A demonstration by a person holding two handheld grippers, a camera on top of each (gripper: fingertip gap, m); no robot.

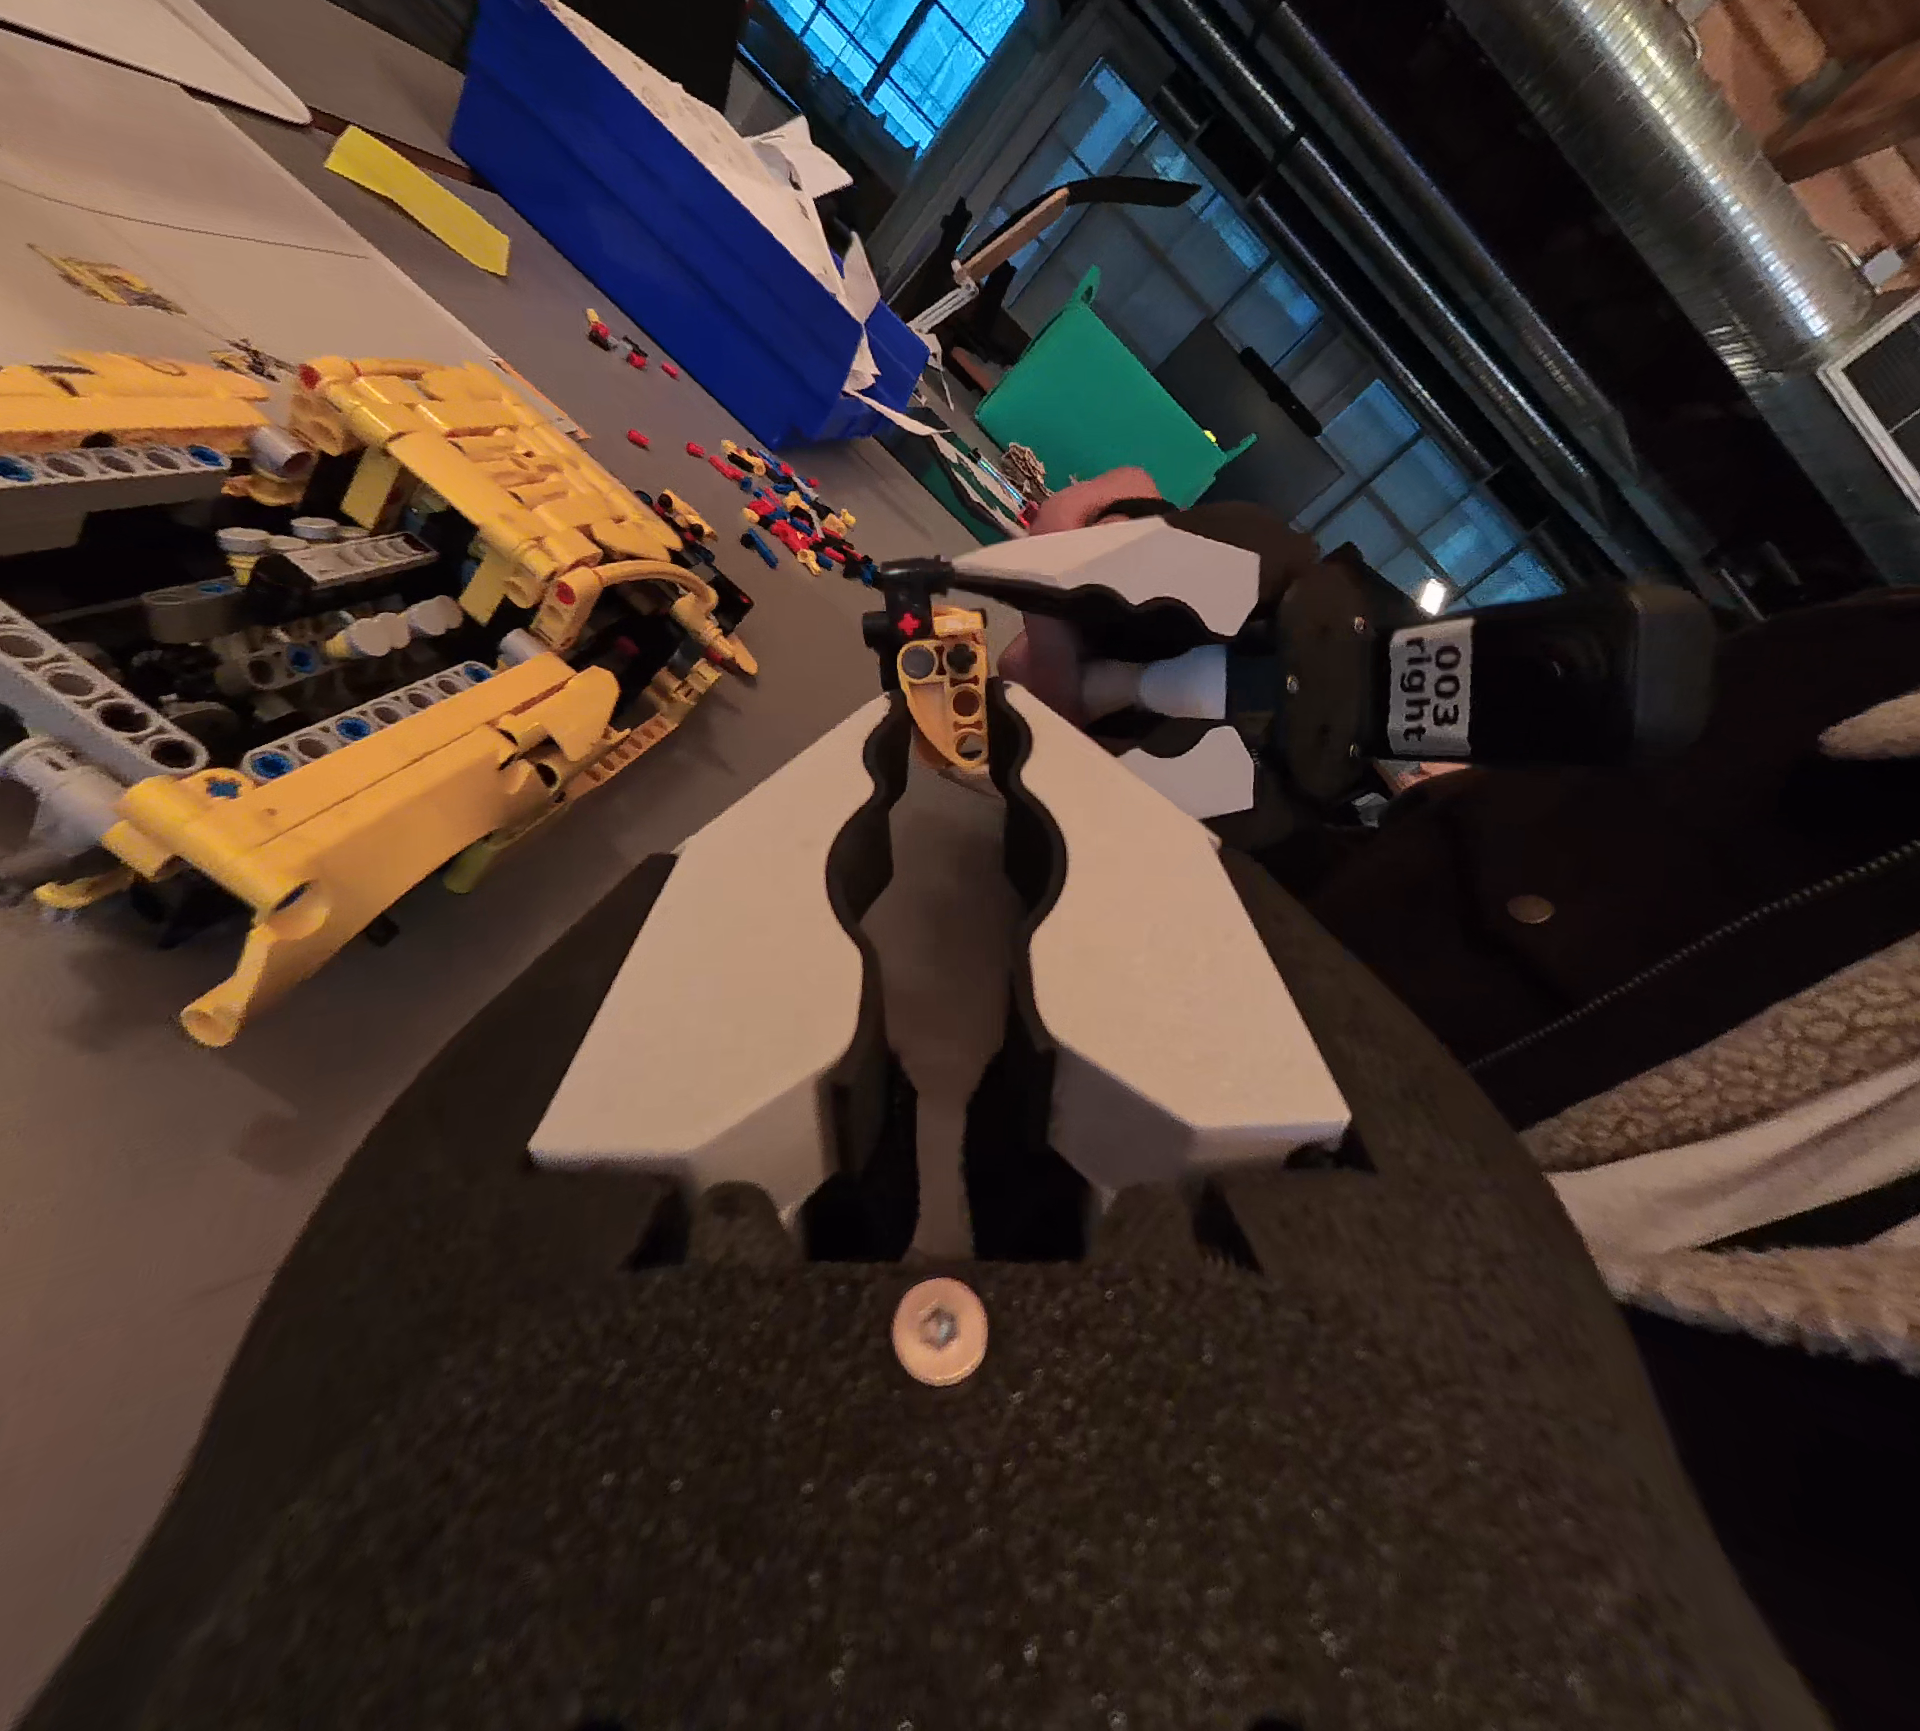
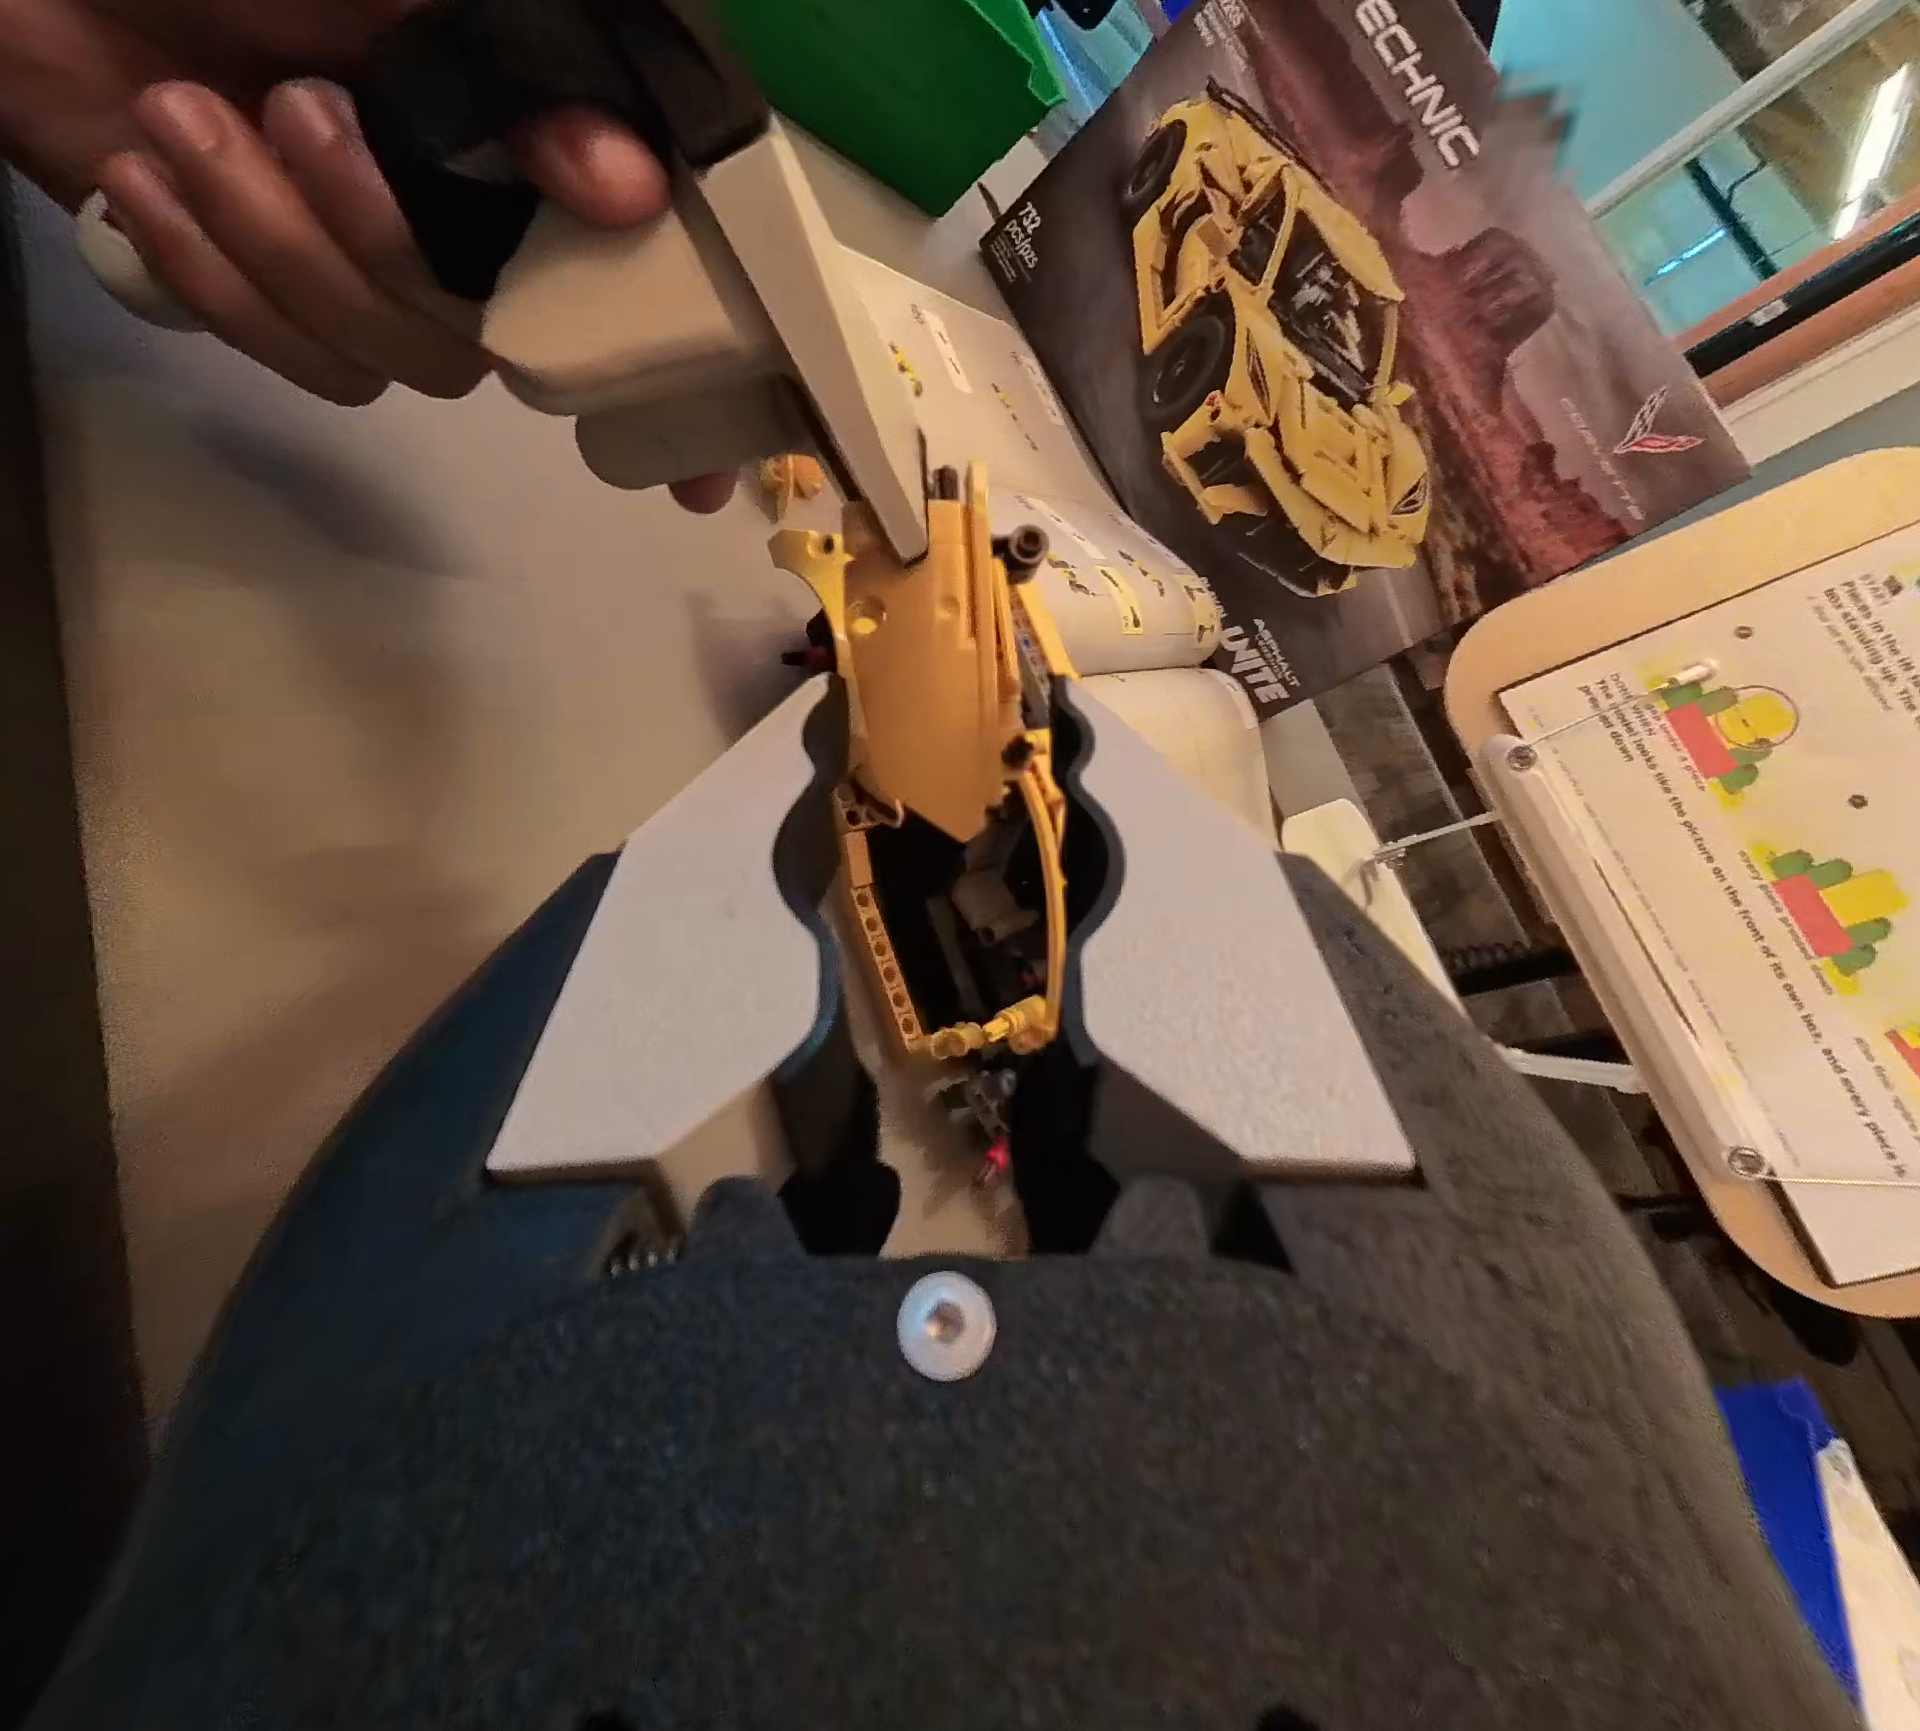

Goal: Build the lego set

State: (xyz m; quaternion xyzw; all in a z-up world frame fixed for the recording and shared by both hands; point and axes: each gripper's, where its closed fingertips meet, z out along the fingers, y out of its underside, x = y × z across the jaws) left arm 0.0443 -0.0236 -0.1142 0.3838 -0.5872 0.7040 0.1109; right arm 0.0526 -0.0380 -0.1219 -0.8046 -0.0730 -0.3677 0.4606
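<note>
Gripped between my left gripper's [image 1: 940, 715] two white fingers is a small yellow Technic piece [image 1: 948, 694], its row of round holes facing the camera and a black connector with a red cross-shaped pin [image 1: 902, 623] attached at its top. Both fingertips press against the piece's sides, so this tool is closed narrowly on it and holds it raised above the grey table [image 1: 187, 1193]. Coming in from the right of that view, my right gripper [image 1: 914, 585] reaches the top of the same piece; its upper finger [image 1: 1101, 564] lies just over the black connector, but I cannot tell whether its jaws are pinching anything. From the right wrist view the fingers of that gripper stand apart, and between them, farther off, I see the partly built yellow car [image 2: 951, 746] on the table, with my left gripper's finger [image 2: 821, 351] touching its upper edge in the picture; whether they really meet I cannot tell. In the left wrist view the yellow car [image 1: 395, 642] lies on the table to the left, well apart from the held piece, its grey beams and dark interior exposed. A scatter of small red, blue and yellow loose pieces [image 1: 795, 518] lies beyond it, near a blue bin [image 1: 623, 227]. A green bin [image 1: 1091, 403] sits farther back. The set's box [image 2: 1382, 310], showing a yellow car, stands behind an open instruction booklet [image 2: 1091, 580].
</note>
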